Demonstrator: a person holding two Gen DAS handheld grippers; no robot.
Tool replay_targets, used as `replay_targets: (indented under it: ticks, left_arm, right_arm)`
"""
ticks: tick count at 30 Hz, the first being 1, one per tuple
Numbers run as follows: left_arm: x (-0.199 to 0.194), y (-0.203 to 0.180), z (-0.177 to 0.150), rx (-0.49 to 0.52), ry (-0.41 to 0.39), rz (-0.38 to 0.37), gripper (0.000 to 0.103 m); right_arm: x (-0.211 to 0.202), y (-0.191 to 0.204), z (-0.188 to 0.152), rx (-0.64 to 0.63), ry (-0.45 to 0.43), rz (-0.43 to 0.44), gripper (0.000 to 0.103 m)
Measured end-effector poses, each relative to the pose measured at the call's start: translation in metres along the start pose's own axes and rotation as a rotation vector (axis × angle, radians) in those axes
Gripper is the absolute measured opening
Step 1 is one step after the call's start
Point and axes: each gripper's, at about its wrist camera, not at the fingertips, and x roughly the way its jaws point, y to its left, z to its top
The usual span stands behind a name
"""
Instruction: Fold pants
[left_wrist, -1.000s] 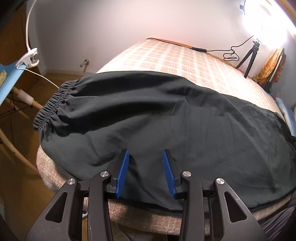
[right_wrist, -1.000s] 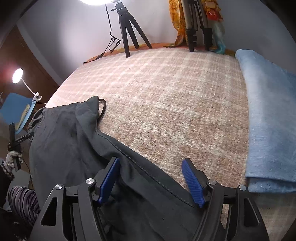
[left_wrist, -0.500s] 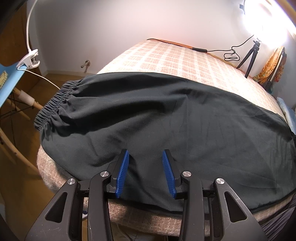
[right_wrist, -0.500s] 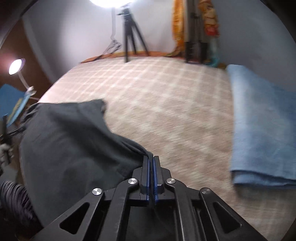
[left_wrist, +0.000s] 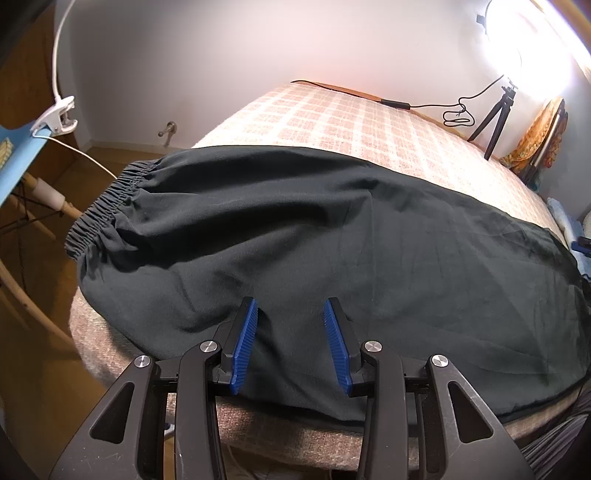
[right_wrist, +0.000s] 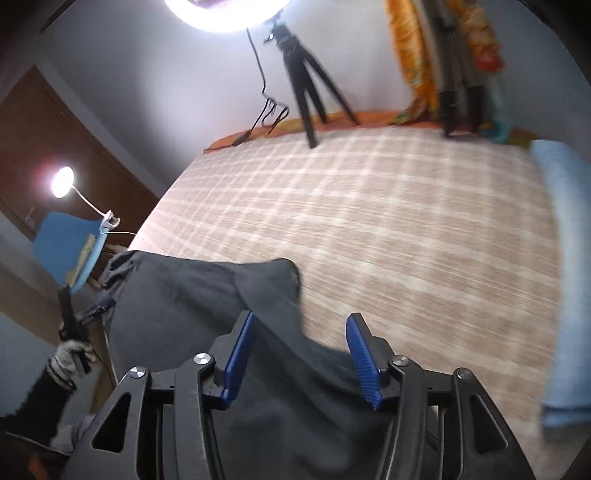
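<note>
Ahead of both my claws stretches the bed (left_wrist: 354, 118), its pink-and-cream checked cover running off toward the far wall. Across its near edge, right under my left claw, lie the dark pants (left_wrist: 332, 236), spread long from side to side, the gathered elastic waistband (left_wrist: 107, 206) off to my left claw's left and the leg end trailing away to its right. From my right claw the same pants (right_wrist: 207, 295) show as a rumpled dark heap below and to the left, with one corner of cloth pushed up just beyond the fingertips. Well to the right of that claw sits a folded blue blanket (right_wrist: 569, 280) along the bed's side. Beyond both claws, at the far edge, a black tripod (right_wrist: 310, 92) stands under a bright ring light (right_wrist: 225, 11).

My left gripper (left_wrist: 291, 343) hovers low over the fabric with its blue pads spread apart, nothing between them. My right gripper (right_wrist: 299, 354) is likewise parted, the pants lying beneath the gap but not pinched. The right view is motion-blurred, so finer folds are hard to read.
</note>
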Motion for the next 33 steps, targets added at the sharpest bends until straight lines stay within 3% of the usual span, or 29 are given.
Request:
replay_targets:
  ticks: [6, 8, 12, 13, 16, 22, 26, 28, 29, 30, 33]
  left_arm:
    - [-0.002, 0.002, -0.001, 0.005, 0.0, -0.018, 0.036]
    - [-0.002, 0.005, -0.001, 0.003, -0.002, -0.027, 0.036]
    - [-0.005, 0.008, -0.002, 0.003, -0.005, -0.057, 0.04]
    - [-0.006, 0.01, -0.002, -0.003, -0.001, -0.064, 0.041]
    - [-0.017, 0.018, -0.005, -0.036, -0.017, -0.059, 0.041]
    - [-0.053, 0.064, -0.016, -0.19, -0.124, -0.076, 0.042]
    - [-0.068, 0.11, -0.028, -0.368, -0.163, -0.098, 0.042]
    - [-0.069, 0.125, -0.031, -0.443, -0.171, -0.122, 0.042]
    - [-0.069, 0.136, -0.033, -0.486, -0.173, -0.149, 0.042]
    - [-0.068, 0.137, -0.034, -0.505, -0.172, -0.157, 0.042]
    - [-0.062, 0.143, -0.032, -0.537, -0.175, -0.176, 0.042]
  right_arm:
    - [0.049, 0.007, 0.012, 0.037, 0.077, 0.031, 0.054]
    - [0.061, 0.007, 0.013, 0.062, 0.084, 0.02, 0.043]
    - [0.066, 0.024, 0.017, 0.005, 0.055, -0.017, 0.009]
    - [0.067, 0.03, 0.019, -0.023, 0.044, -0.033, 0.004]
    - [0.062, 0.047, 0.027, -0.116, -0.005, -0.119, 0.002]
    - [0.075, 0.051, 0.032, -0.152, -0.003, -0.226, 0.002]
    - [0.079, 0.047, 0.031, -0.14, 0.025, -0.225, 0.006]
    - [0.073, 0.046, 0.029, -0.127, 0.018, -0.217, 0.016]
    - [0.068, 0.047, 0.028, -0.123, 0.011, -0.218, 0.026]
    - [0.063, 0.049, 0.027, -0.117, -0.002, -0.21, 0.041]
    - [0.045, 0.056, 0.021, -0.097, -0.036, -0.199, 0.042]
